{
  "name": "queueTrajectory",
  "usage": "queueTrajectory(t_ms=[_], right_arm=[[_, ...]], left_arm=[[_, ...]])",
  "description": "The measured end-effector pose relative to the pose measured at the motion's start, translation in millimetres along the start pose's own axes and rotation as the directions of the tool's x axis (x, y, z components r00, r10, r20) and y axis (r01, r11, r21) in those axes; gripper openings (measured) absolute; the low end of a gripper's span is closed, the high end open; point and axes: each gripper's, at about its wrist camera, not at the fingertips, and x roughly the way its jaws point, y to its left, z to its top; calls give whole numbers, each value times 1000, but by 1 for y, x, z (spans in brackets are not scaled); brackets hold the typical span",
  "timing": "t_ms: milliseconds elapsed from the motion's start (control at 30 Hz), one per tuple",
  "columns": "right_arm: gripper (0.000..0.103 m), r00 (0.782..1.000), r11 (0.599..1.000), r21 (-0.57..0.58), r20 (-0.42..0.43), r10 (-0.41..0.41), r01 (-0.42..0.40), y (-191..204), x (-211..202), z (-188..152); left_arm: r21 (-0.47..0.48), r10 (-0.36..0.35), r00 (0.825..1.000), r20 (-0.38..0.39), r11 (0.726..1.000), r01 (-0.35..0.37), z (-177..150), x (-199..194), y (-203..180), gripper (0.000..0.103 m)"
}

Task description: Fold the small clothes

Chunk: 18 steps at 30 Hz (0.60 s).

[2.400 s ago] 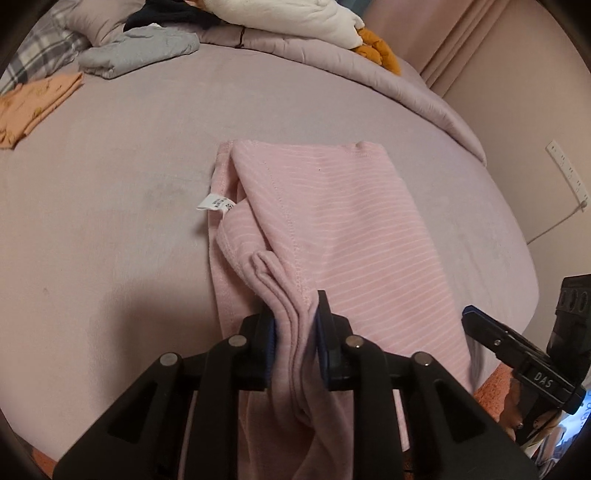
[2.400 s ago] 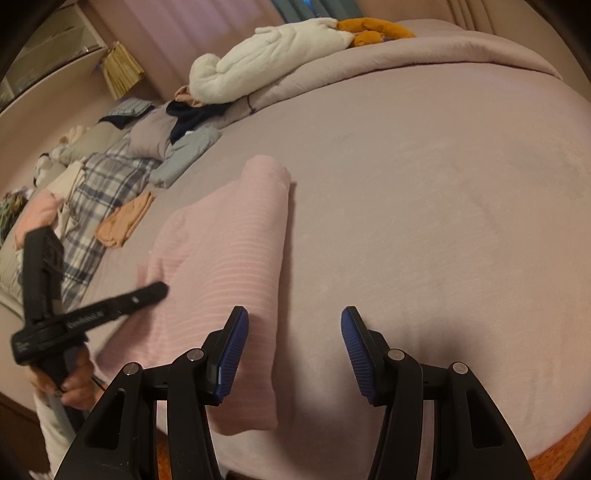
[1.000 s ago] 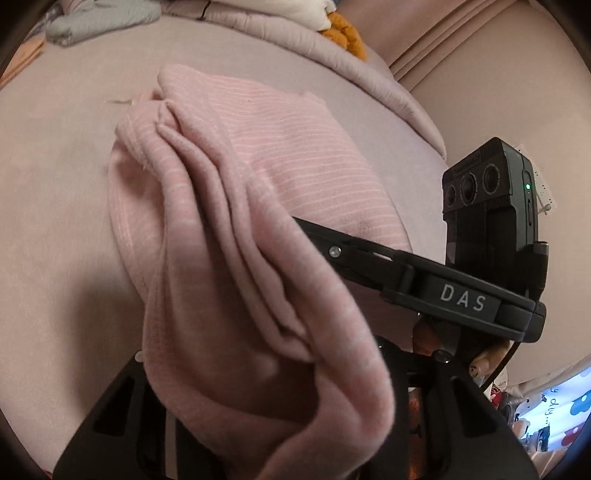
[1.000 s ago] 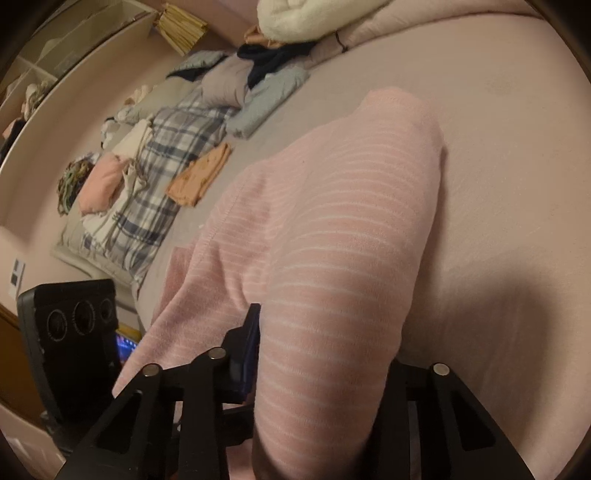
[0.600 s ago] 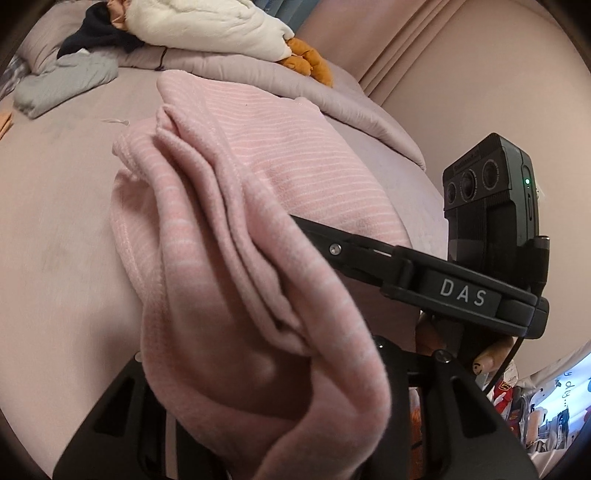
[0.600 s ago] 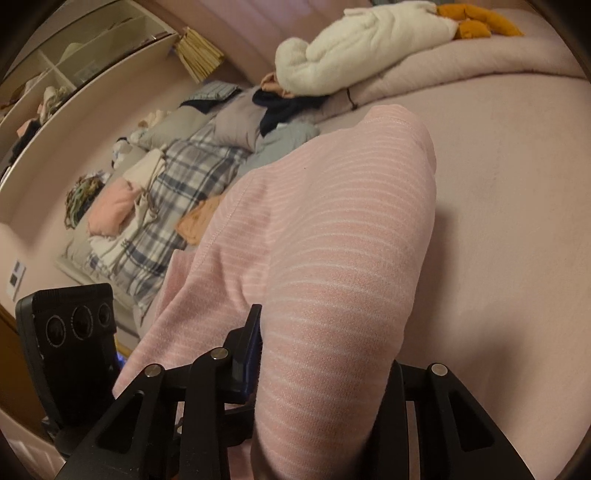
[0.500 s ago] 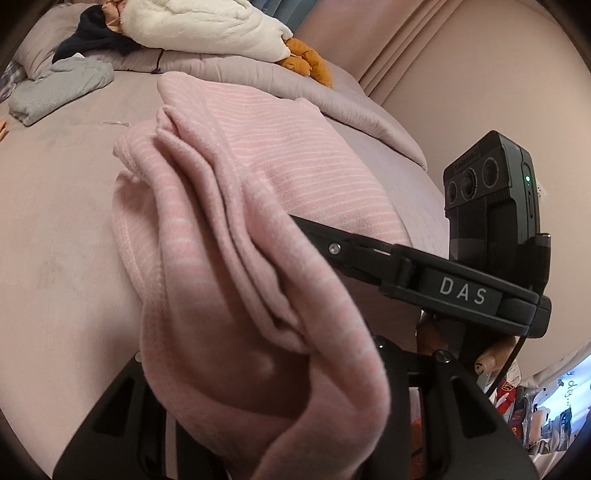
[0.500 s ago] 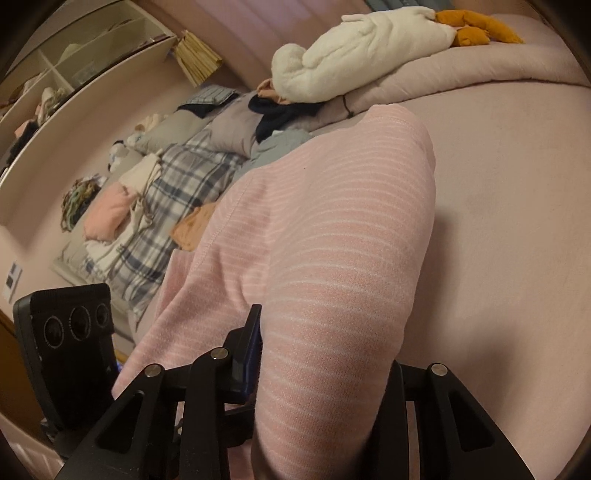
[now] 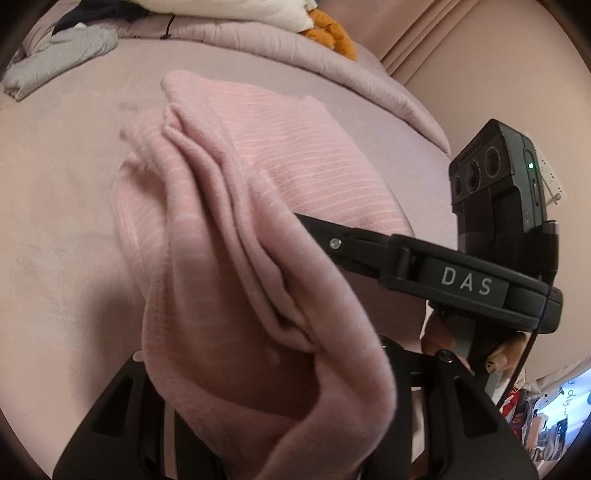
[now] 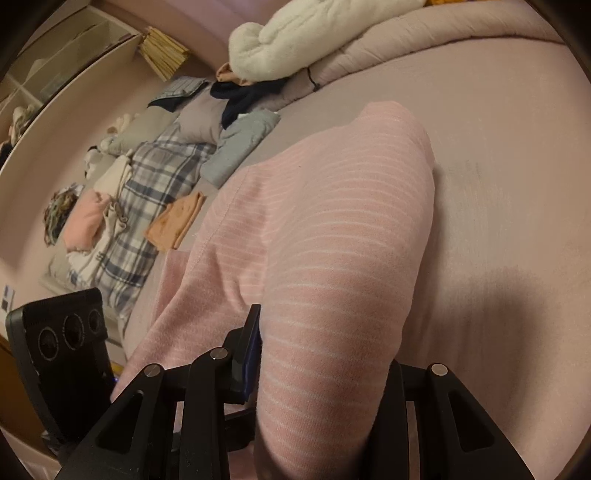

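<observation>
Here both hand-held grippers [image 9: 258,398] [image 10: 317,373] clamp the pink striped garment [image 10: 332,240].

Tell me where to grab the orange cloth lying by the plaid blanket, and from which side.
Take the orange cloth by its short edge nearest the pink top, coming in low across the bare bed. It lies flat and folded, with the plaid blanket against its far side. Both grippers are shut on the pink top, so one must let go first.

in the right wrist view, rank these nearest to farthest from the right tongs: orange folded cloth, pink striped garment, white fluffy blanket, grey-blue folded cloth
1. pink striped garment, in the right tongs
2. orange folded cloth, left
3. grey-blue folded cloth, farther up-left
4. white fluffy blanket, far end of the bed
</observation>
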Motion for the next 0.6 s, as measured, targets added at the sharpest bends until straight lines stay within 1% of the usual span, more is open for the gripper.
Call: queueTrajectory(t_ms=[67, 100, 133, 200, 233, 267, 300, 333, 367, 433, 467, 533, 600], right_arm=[[37, 999, 999, 8, -22, -49, 50, 0, 3, 0], [39, 997, 997, 7, -31, -73, 73, 1, 3, -2], [42, 995, 996, 1, -34, -92, 92, 3, 2, -3], [55, 989, 989, -11, -29, -145, 144, 6, -3, -5], [59, 986, 986, -13, -25, -165, 164, 7, -6, -6], [60, 984, 984, -14, -21, -179, 179, 8, -10, -7], [61, 981, 981, -14, -15, -194, 194, 10, -15, -7], [64, 979, 979, -16, -7, -204, 204, 11, -19, -8], [67, 975, 975, -24, 13, -221, 221, 16, -27, -10], [79, 968, 968, -43, 51, -247, 249, 24, -39, -13], [80, 964, 964, -56, 70, -257, 261, 30, -44, -14], [84, 953, 954, -74, 118, -280, 290, 40, -57, -16], [85, 942, 949, -92, 182, -282, 302, 51, -75, -20]], left_arm=[[-1, 25, 999, -24, 1000, -25, -2, 3, 1, 50], [4, 33, 999, -27, 999, -33, -3, 2, 1, 51], [7, 40, 999, -28, 999, -40, -6, -1, -2, 55], [14, 60, 998, -23, 998, -60, -10, -8, -3, 60], [18, 70, 997, -20, 997, -69, -11, -13, -4, 65], [20, 84, 996, -13, 996, -83, -13, -19, -5, 69], [21, 97, 995, -5, 995, -97, -14, -24, -5, 72], [22, 114, 993, 9, 993, -114, -16, -32, -6, 78], [26, 130, 991, 23, 991, -130, -18, -39, -7, 83], [35, 158, 985, 72, 986, -161, -23, -55, -11, 86], [36, 176, 979, 98, 983, -181, -25, -66, -11, 90], [32, 191, 972, 139, 980, -197, -26, -81, -13, 97], [27, 192, 964, 185, 979, -200, -28, -98, -16, 101]])
